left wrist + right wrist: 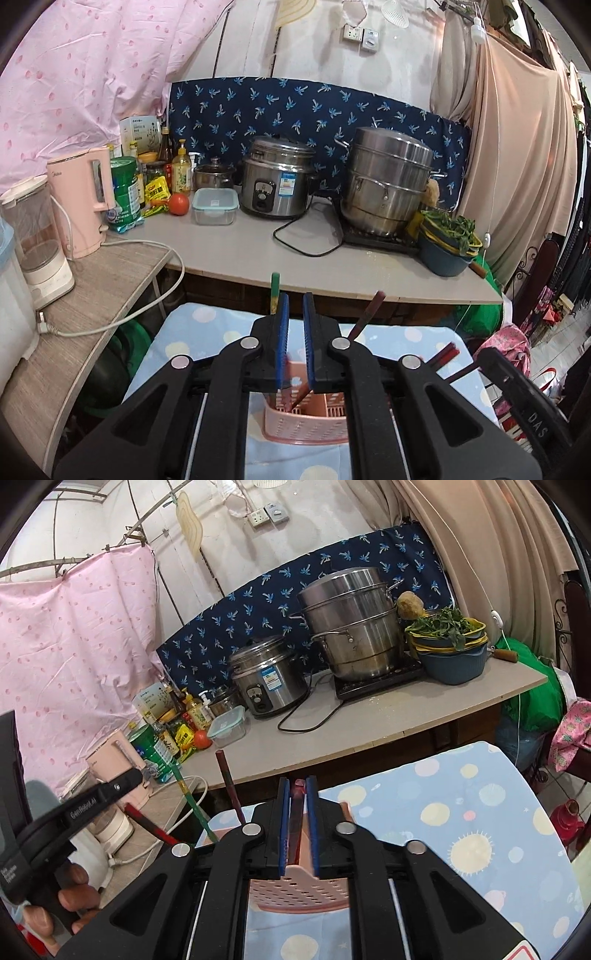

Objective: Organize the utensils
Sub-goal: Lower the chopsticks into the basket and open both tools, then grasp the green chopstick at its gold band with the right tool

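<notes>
A pink perforated utensil basket (pixel 308 424) stands on a blue dotted cloth (pixel 207 332), right under both grippers; it also shows in the right wrist view (pixel 299 890). Several chopsticks stand in it: a green one (pixel 275 291), a dark red one (pixel 367 314). My left gripper (pixel 295 306) hovers over the basket with its blue pads a little apart and nothing between them. My right gripper (pixel 297 786) is shut on a red chopstick (pixel 296 812) that points down into the basket. The green chopstick (pixel 192 801) and dark red chopstick (pixel 229 786) lean to its left.
A grey counter (pixel 258 251) behind holds a rice cooker (pixel 277 177), a steel steamer pot (pixel 388 181), a bowl of greens (pixel 447 240), a lidded glass box (pixel 214 205), bottles and a pink kettle (pixel 81 199). A wooden shelf (pixel 92 280) runs along the left.
</notes>
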Motion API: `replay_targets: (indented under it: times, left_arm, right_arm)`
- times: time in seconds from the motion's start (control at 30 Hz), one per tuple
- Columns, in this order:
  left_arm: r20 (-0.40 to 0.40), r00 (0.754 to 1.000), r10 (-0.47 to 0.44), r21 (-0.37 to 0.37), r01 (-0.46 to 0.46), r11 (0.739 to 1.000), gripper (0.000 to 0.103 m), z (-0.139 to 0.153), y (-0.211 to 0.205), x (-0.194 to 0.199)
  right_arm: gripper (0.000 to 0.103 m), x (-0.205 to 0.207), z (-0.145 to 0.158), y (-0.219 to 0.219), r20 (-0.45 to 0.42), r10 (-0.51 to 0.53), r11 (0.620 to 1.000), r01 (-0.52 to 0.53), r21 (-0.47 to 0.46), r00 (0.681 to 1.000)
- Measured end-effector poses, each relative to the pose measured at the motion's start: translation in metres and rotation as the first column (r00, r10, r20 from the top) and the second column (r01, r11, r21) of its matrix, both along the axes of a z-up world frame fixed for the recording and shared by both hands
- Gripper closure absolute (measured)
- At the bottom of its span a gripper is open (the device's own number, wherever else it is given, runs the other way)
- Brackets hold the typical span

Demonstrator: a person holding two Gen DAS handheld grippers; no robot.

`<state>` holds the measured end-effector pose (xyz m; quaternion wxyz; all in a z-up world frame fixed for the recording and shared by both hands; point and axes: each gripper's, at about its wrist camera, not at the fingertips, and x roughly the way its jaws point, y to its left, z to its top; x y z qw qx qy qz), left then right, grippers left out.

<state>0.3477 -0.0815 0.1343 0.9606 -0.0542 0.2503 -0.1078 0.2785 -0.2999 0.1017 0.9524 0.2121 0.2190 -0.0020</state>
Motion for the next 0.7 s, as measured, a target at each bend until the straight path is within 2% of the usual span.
replay_targets:
  times: [0.03,0.1,0.17,0.3,0.47,0.7]
  left_arm:
    - [-0.002,1.000,-0.002,0.005,0.002,1.000,0.087,-0.002,-0.001,-0.002]
    - [0.002,1.000,0.008,0.021,-0.008,1.000,0.069,-0.004,-0.002,-0.006]
    - [0.010,1.000,0.007,0.028,-0.008,1.000,0.062,-0.005,-0.002,-0.011]
    - [0.034,0.999,0.017,0.048,-0.019,0.999,0.046,-0.005,-0.001,-0.026]
    - [0.050,0.999,0.016,0.073,-0.019,0.997,0.043,-0.003,-0.001,-0.044]
    - [0.037,0.999,0.015,0.092,-0.018,0.996,0.042,-0.009,0.001,-0.069]
  right_arm:
    - [0.088,-0.001,0.000,0.000,-0.001,0.001,1.000,-0.001,0.001,1.000]
    - [0.088,-0.005,0.001,0.001,-0.001,0.006,1.000,-0.006,0.001,1.000]
    - [0.088,-0.009,0.001,0.000,0.005,0.007,1.000,-0.007,0.001,1.000]
    - [0.080,-0.020,0.002,0.001,0.013,0.002,1.000,-0.002,0.004,1.000]
    - [0.076,-0.033,0.000,0.002,0.012,0.014,1.000,-0.015,0.014,1.000]
    - [0.076,-0.061,-0.003,0.016,0.008,0.045,0.999,-0.045,-0.024,0.999]
